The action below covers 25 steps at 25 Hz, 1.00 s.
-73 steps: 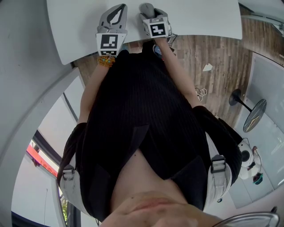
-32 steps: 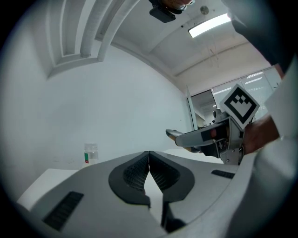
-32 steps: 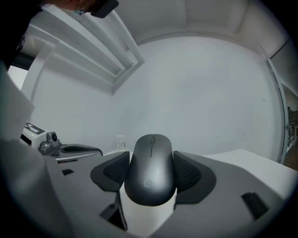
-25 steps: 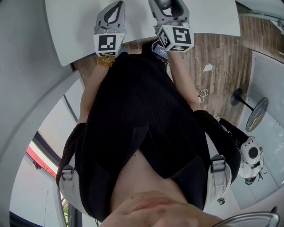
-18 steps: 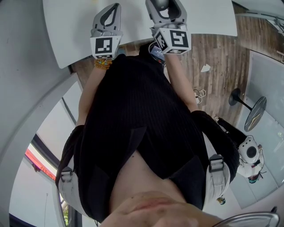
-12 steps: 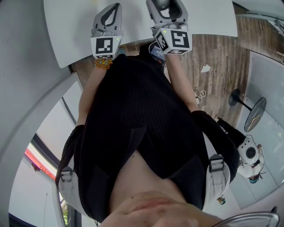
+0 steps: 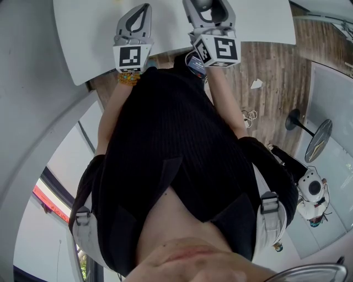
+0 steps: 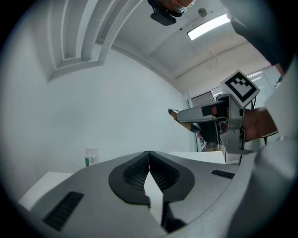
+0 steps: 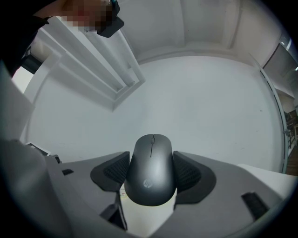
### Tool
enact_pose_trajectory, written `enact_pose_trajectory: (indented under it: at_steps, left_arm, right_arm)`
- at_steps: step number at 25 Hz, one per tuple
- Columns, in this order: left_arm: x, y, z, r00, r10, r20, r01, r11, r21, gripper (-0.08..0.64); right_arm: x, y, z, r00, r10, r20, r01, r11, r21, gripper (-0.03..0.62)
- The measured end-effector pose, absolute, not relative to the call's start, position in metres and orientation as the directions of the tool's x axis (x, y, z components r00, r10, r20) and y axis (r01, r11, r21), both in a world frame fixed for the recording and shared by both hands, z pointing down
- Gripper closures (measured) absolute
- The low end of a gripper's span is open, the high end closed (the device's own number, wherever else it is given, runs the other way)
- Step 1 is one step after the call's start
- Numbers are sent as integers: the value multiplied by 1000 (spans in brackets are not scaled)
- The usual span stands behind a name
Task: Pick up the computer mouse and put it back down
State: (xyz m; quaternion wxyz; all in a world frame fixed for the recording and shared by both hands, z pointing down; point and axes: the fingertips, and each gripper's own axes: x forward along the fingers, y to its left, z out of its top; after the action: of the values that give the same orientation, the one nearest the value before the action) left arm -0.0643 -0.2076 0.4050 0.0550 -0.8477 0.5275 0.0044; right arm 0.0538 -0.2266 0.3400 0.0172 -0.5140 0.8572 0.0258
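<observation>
A dark grey computer mouse (image 9: 150,176) sits squeezed between the two ribbed pads of my right gripper (image 9: 150,168), which is shut on its sides. In the head view that gripper (image 7: 206,7) hangs above the white table (image 7: 94,33) near its front edge, with the mouse (image 7: 202,4) showing as a dark lump at the top of the frame. My left gripper (image 7: 139,12) rests over the table to the left. In the left gripper view its pads (image 8: 149,162) meet with nothing between them, and the right gripper (image 8: 205,114) shows raised off to the right.
A small clear bottle with a green label (image 8: 91,156) stands far back on the table at the left. The person's black-clad body fills the middle of the head view. Wooden floor (image 7: 265,60) lies to the right of the table, with a round-based stand (image 7: 298,121) on it.
Since 2.9 s ago the right gripper has risen from the table with the mouse and tilted. Over the last second it has hardly shifted. The left gripper has stayed put.
</observation>
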Motion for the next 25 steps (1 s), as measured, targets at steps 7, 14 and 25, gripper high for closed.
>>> enact_pose_trajectory:
  at_steps: [7,14,25]
  left_arm:
    - [-62,-209,405,455,-888,-65,-889,-449,-89,546]
    - [-62,-211,406,453,-889,-64,-890,-447,-88,546]
    - [-67,-213,412,441,-896,-54,-896,-436,-82,546]
  right_arm:
    - [55,-227,335,-461,-885,-62,-887,460,28,311]
    - [56,-232,338,-459,-887,-50,-889,458,29,311]
    - [56,-238,354,-452,-892,-11,-892,452,21,311]
